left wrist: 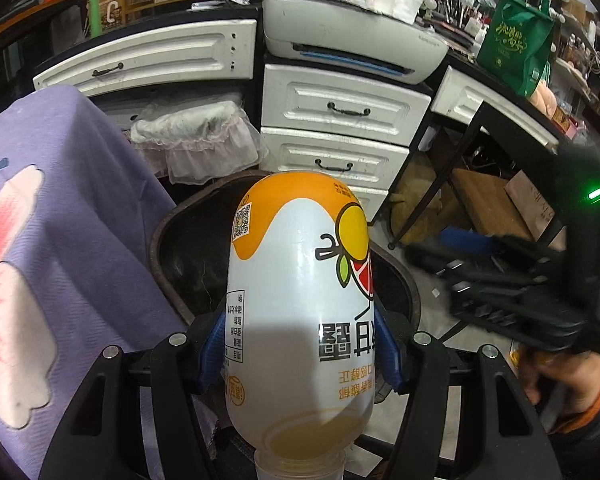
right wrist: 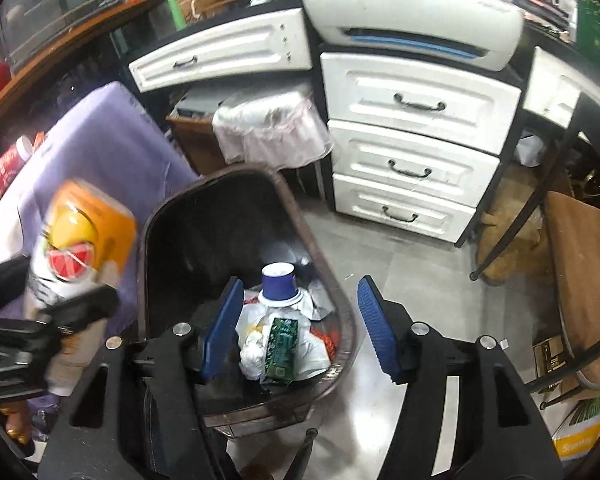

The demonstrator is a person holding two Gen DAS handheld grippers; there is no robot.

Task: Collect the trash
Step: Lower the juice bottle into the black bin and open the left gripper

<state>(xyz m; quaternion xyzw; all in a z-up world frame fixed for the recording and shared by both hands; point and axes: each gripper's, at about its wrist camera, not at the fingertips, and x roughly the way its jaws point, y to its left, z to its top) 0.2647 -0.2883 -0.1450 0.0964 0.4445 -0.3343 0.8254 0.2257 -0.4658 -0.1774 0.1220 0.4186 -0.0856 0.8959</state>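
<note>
Left gripper (left wrist: 300, 354) we've got clamped on the upside-down orange-and-white plastic drink bottle (left wrist: 300, 300) above the dark bin's rim (right wrist: 320, 256), while our right gripper (right wrist: 300, 332) hangs open, empty, over the blue paper cup (right wrist: 278, 285) inside.

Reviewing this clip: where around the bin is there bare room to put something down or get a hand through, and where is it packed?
Bare grey floor lies between the bin's rim and the white drawer unit. In the bin, the far dark half looks free; the near half is heaped with a blue cup, wrappers and a green packet. The purple cloth crowds the bin's left side.
</note>
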